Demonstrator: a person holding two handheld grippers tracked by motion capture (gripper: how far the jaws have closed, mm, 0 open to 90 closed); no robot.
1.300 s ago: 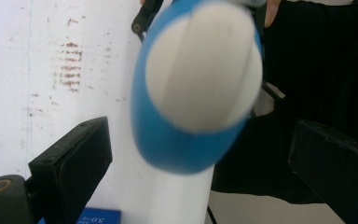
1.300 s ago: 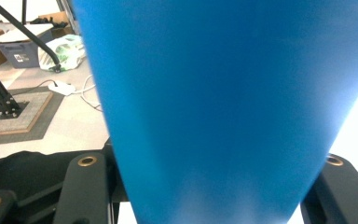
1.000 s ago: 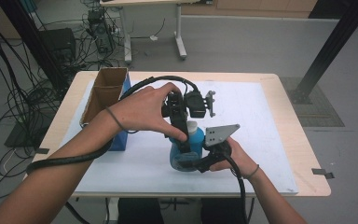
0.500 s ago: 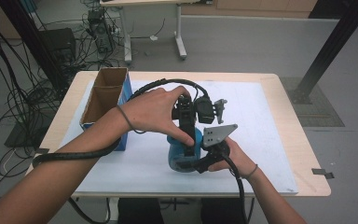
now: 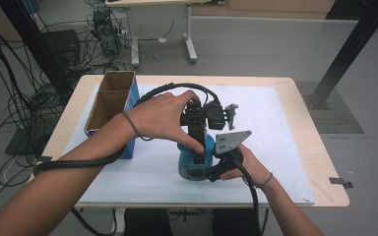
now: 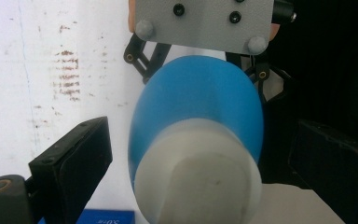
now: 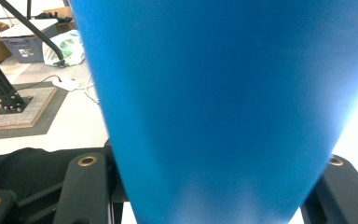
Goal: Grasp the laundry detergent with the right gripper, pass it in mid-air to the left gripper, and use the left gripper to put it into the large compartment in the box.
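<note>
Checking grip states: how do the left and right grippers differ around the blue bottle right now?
The right gripper is shut on the blue bottle at its body; the left gripper stands open, jaws apart either side of the white cap. The right comes in from the side, the left from above. Both work on the one bottle.

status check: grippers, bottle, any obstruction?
Right gripper shut on blue bottle. Left gripper open, jaws either side of the white cap, not touching. Cardboard box off to the side, nothing blocking.

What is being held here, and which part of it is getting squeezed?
The right gripper is shut on the blue bottle, squeezing its blue body low down. The left gripper is open around the bottle's white cap, not pressing it.
</note>
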